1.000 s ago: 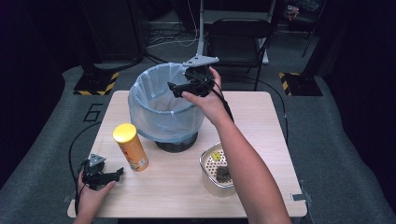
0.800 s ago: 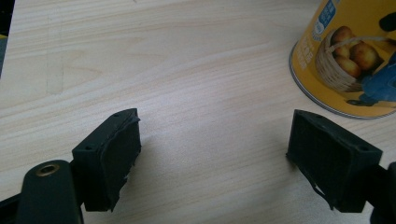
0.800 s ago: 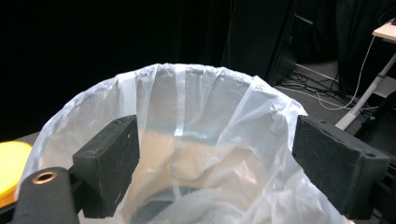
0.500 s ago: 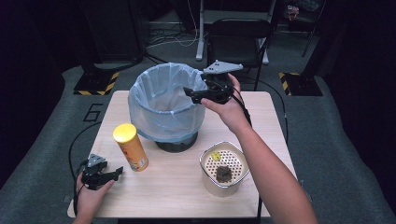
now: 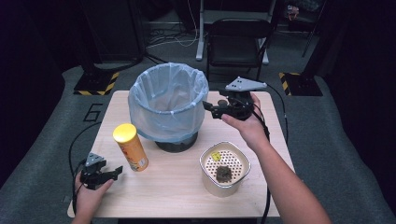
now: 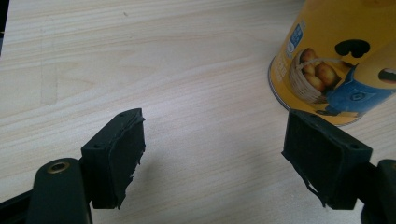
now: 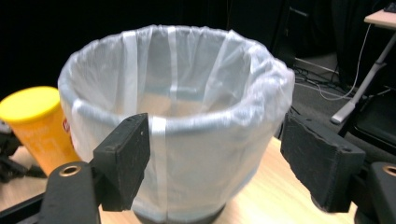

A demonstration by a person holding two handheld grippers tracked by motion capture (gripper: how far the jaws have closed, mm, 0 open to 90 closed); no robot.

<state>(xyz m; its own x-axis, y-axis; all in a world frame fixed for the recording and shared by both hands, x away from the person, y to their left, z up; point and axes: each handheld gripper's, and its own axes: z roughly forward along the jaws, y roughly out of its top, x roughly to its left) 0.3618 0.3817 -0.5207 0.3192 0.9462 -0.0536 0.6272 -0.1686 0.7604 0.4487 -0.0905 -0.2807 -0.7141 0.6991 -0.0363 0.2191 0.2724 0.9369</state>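
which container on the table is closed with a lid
The yellow chip can, standing upright with its yellow lid on. The bag-lined bin and the white strainer pot are both open at the top.

Dark room, grey carpeted floor [image 5: 42,154], light wooden table [image 5: 177,191], black chair [image 5: 238,39] behind, hazard-striped floor plates [image 5: 95,86]
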